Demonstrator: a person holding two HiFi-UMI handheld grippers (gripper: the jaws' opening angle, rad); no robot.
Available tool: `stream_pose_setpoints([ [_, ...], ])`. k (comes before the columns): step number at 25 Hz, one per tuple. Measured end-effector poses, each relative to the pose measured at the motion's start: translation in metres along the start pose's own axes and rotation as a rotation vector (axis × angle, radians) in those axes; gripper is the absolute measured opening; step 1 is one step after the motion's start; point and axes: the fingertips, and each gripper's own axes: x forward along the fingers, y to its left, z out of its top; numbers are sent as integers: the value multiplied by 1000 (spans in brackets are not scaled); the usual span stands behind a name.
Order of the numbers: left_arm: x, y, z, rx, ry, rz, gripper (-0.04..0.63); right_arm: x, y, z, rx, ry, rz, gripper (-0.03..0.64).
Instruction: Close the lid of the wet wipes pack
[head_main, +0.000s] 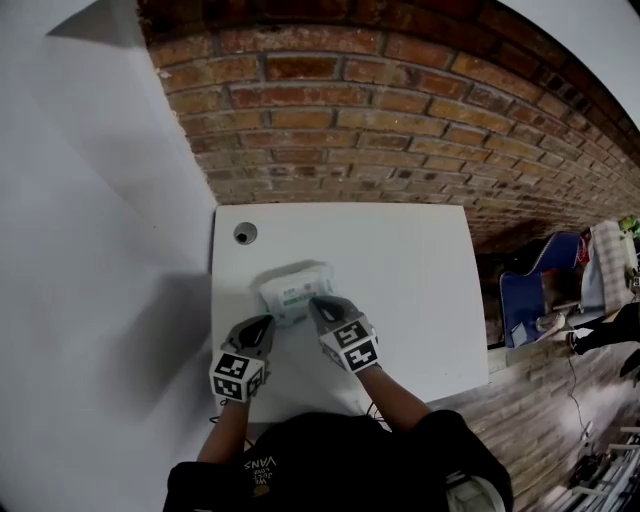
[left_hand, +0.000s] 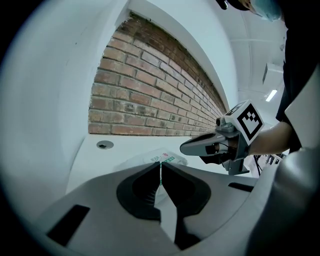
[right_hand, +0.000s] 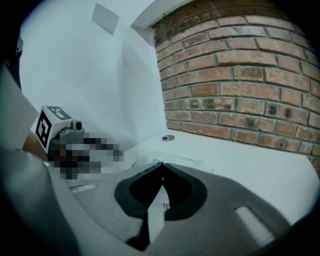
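The wet wipes pack (head_main: 294, 290), white with a green label, lies flat on the white table (head_main: 420, 260) near its left side. I cannot tell how its lid stands. My left gripper (head_main: 264, 323) is shut and rests just in front of the pack's near left corner. My right gripper (head_main: 319, 306) is shut too, its tips down on the pack's near right edge. In the left gripper view the pack (left_hand: 167, 158) lies just past the shut left gripper (left_hand: 160, 163), with the right gripper (left_hand: 192, 146) above it. In the right gripper view the pack (right_hand: 187, 161) peeks over the shut right gripper (right_hand: 162, 165).
A round cable hole (head_main: 245, 234) sits in the table's far left corner. A brick wall (head_main: 400, 120) stands behind the table and a white wall (head_main: 90, 250) to the left. A blue chair (head_main: 535, 290) is off to the right.
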Motion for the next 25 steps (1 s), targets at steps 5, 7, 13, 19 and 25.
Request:
stream_pose_setpoints([
  [5, -10, -6, 4, 29, -8, -10, 14, -17, 2, 7, 7, -47, -34, -2],
  [7, -15, -10, 6, 39, -12, -14, 14, -24, 4, 9, 10, -65, -46, -2],
  [13, -33, -22, 15, 69, -43, -24, 14, -48, 12, 8, 19, -113, -81, -2],
  [19, -51, -33, 22, 100, -79, -33, 14, -69, 19, 4, 23, -144, -115, -2],
  [25, -66, -45, 17, 112, -90, -48, 14, -88, 31, -1, 28, -166, -138, -2],
])
